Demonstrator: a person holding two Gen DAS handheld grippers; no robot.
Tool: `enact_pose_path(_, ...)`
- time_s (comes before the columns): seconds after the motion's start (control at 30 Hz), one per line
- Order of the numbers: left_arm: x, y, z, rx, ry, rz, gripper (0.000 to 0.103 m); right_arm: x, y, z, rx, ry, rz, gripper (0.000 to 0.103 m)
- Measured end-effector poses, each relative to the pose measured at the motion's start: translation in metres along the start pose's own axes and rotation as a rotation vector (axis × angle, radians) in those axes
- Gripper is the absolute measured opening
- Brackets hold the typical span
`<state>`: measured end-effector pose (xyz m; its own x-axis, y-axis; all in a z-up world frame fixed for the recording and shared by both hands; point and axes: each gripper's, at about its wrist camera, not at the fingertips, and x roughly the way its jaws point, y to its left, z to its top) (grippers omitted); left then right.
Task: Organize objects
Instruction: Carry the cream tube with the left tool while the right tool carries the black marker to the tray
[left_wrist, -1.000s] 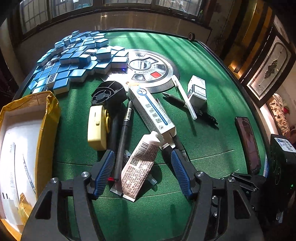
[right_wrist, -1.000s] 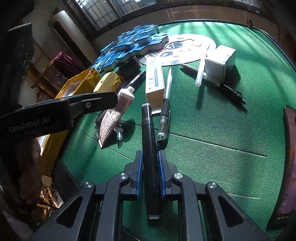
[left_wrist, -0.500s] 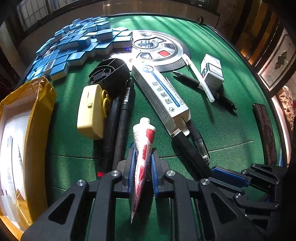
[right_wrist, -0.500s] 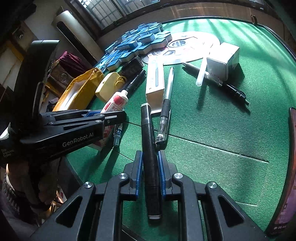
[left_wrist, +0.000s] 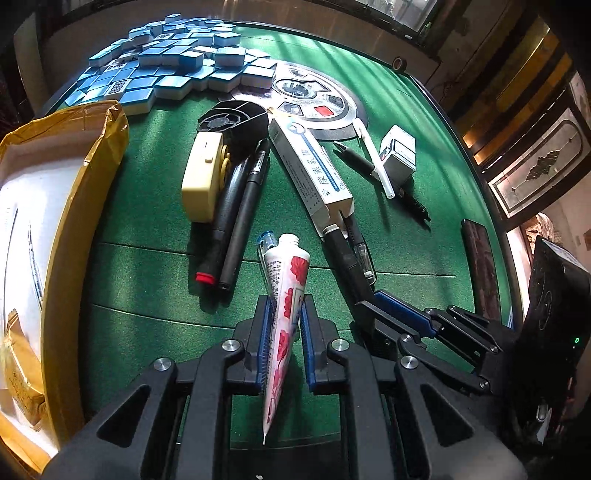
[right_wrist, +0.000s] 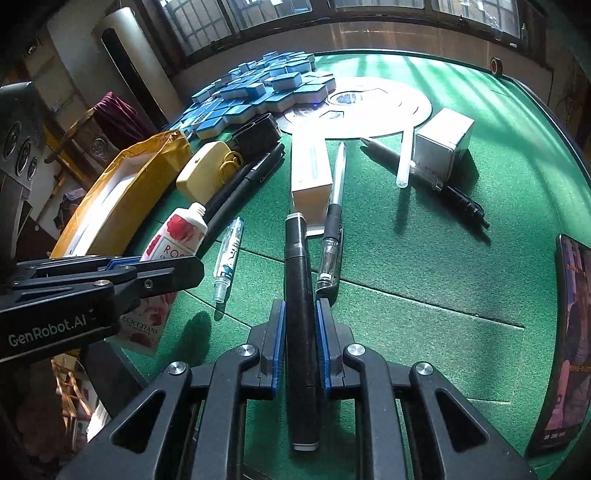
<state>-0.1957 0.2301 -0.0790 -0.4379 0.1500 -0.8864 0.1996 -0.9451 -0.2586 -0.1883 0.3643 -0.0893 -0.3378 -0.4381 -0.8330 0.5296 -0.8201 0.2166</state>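
Far left: yellow padded envelope (left_wrist: 66, 206) is seen lying open on the green felt table (left_wrist: 147, 206), white lining showing. Blue mahjong tiles (left_wrist: 166, 62) are heaped at the far left of the table, beside the round metal centre panel (left_wrist: 314, 103).

Next right: cream-yellow device (left_wrist: 201, 177) is flanked by a black fan-shaped part (left_wrist: 236, 120) behind it and two black pens (left_wrist: 240, 206) just beside it.

Centre: left gripper (left_wrist: 284, 325) is clamped on the rose-print hand cream tube (left_wrist: 286, 291), cap end pointing forward, crimped end toward the camera. A small clear blue-capped vial (left_wrist: 266, 242) is partly hidden behind the tube. The long white ointment box (left_wrist: 310, 166) lies diagonally past it.

Right of centre: right gripper (right_wrist: 300, 325) is closed on a thick black pen (right_wrist: 298, 295), held along the finger axis. A clear-barrel gel pen (right_wrist: 332, 229) lies just beside it.

Further right: white plastic tube (right_wrist: 404, 158) is laid across another black pen (right_wrist: 436, 181), touching it, next to a small white box (right_wrist: 443, 142).

Far right edge: a dark phone (right_wrist: 569, 332) is seen lying flat.
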Motion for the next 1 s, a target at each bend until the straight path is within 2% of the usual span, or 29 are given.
enact_pose_path(0.13,-0.017,0.017,-0.015,-0.024,-0.011,-0.035,0.013,-0.005,0.003,-0.009,0.07,-0.013,0.015,0.014)
enact_pose_path(0.23,-0.039,0.036,-0.022,-0.054,-0.034,-0.07,0.013,-0.017,0.01,-0.01,0.108,-0.044,0.062,0.014)
enact_pose_path(0.47,-0.098,0.084,-0.03,-0.128,-0.144,-0.105,0.013,-0.044,0.079,0.007,0.021,-0.106,0.173,0.014)
enact_pose_path(0.7,-0.129,0.142,-0.03,-0.245,-0.206,-0.081,0.013,-0.032,0.136,0.023,-0.058,-0.048,0.28,0.014)
enact_pose_path(1.0,-0.131,0.213,-0.017,-0.399,-0.236,-0.057,0.013,0.002,0.183,0.044,-0.108,0.026,0.348,0.014)
